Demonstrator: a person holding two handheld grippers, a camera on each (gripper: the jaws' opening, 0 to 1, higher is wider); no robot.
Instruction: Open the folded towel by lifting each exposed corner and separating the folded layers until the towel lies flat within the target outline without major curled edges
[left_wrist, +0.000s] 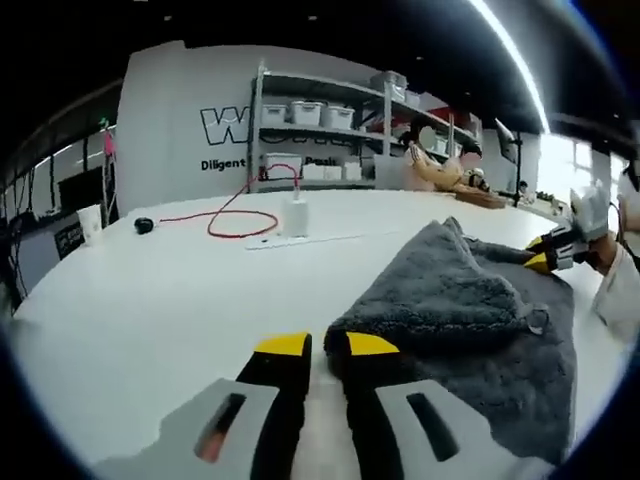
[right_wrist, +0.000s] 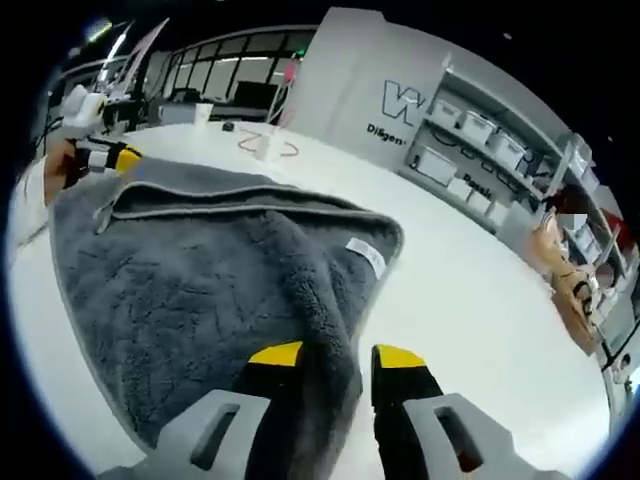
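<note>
- While the grey towel (right_wrist: 200, 270) lies partly folded on the white desk (left_wrist: 150, 300), the right hand-held gripper (right_wrist: 335, 355) clamps its edge at 6 o'clock.
- The left hand-held gripper (left_wrist: 328, 345) pinches the towel's corner, jaws nearly together.

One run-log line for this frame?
towel: partly folded, on white table | left gripper: at towel edge | right gripper: shut on towel

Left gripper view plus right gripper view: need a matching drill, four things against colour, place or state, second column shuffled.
Things:
1. towel
2. cable
3. label
4. storage bins

Descriptions:
A. white, on the shelf rack
B. red, looped on the table
C. grey, still partly folded
D. white, at the towel's edge

Pairs: 1-C, 2-B, 3-D, 4-A
</note>
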